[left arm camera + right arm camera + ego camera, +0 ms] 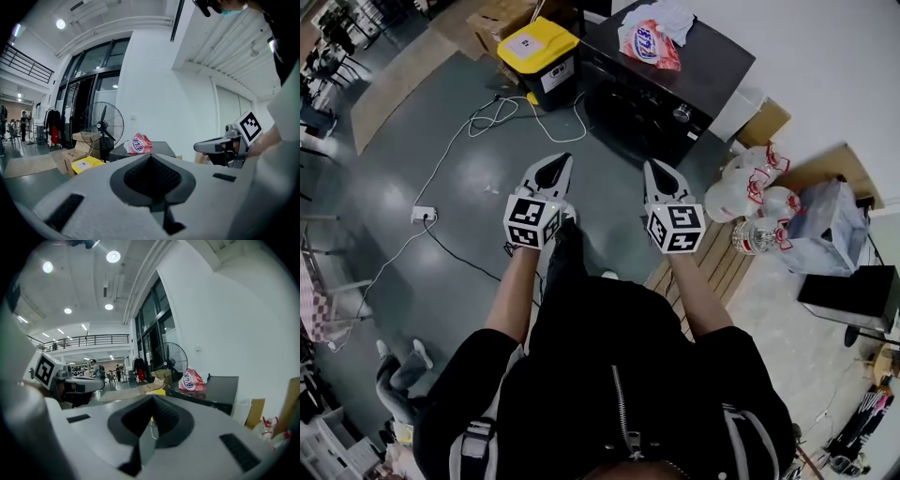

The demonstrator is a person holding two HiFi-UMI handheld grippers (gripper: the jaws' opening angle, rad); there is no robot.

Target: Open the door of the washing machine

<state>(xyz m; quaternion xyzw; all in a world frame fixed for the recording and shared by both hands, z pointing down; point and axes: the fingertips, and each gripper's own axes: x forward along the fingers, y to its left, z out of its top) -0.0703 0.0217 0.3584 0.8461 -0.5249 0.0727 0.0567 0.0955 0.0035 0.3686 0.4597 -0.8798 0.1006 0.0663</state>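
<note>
The black washing machine (703, 75) stands against the white wall at the top of the head view. Its dark front with the door (623, 117) faces me, and the door looks closed. My left gripper (560, 161) and right gripper (652, 167) are held side by side over the grey floor, both pointing toward the machine and well short of it. Both are shut with nothing between the jaws. In the left gripper view the machine (161, 147) shows just above my left gripper (151, 157). In the right gripper view the machine (220, 390) lies right of my right gripper (152, 399).
A red and white bag (649, 44) lies on top of the machine. A yellow-lidded bin (539, 52) stands left of it, with a standing fan (101, 124) and cardboard boxes behind. White cables and a power strip (423, 215) cross the floor. Bagged water bottles (759, 192) rest on a wooden pallet (717, 258) at right.
</note>
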